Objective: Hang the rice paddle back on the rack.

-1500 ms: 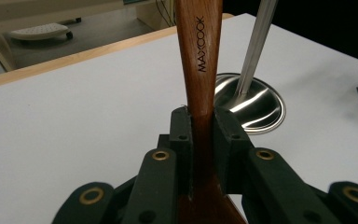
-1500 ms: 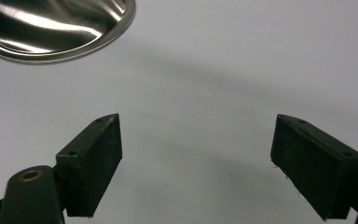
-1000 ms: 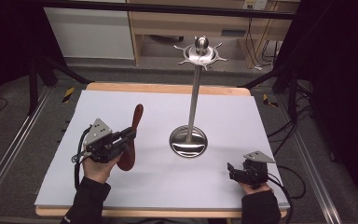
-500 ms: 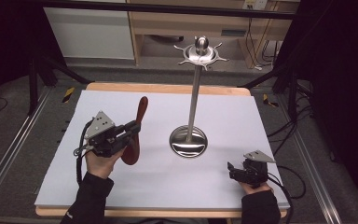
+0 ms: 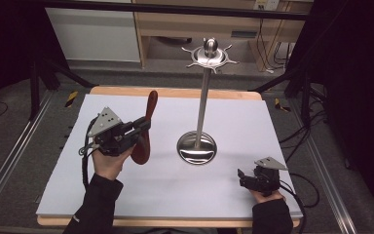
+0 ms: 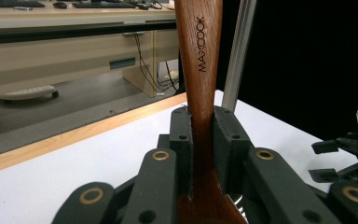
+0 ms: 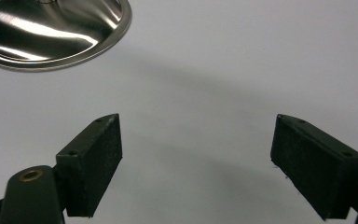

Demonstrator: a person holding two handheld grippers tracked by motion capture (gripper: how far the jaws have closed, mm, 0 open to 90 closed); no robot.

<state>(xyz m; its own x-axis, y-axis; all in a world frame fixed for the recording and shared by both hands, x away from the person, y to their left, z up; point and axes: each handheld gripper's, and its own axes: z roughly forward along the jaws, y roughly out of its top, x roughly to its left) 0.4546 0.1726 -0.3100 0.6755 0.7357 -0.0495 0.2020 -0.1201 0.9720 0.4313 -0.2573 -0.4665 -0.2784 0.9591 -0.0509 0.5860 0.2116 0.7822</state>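
Since the frames half a second and a second before, the left gripper (image 5: 141,126) had risen and moved toward the middle of the worktop (image 5: 102,195), and the wooden spoon (image 5: 146,129) it carried had swung from a slant to nearly upright; the right gripper (image 5: 242,176) had stayed where it was near the worktop's front right corner.

The white worktop bore a tall steel stand (image 5: 202,105) near its centre, a thin pole rising from a round dished base (image 5: 196,148) to a disc with short prongs and a ball on top.

The spoon was dark reddish-brown wood. In the high view its rounded bowl hung lowest, just left of the stand's base, and its handle pointed up toward the far edge. In the left gripper view the handle (image 6: 199,56) carried the dark lettering MAXCOOK running lengthwise, and the jaws were clamped on the narrow neck just above the bowl.

In the right gripper view the right gripper (image 7: 196,163) had its jaws spread wide with nothing between them, the stand's base (image 7: 56,32) lying just beyond.
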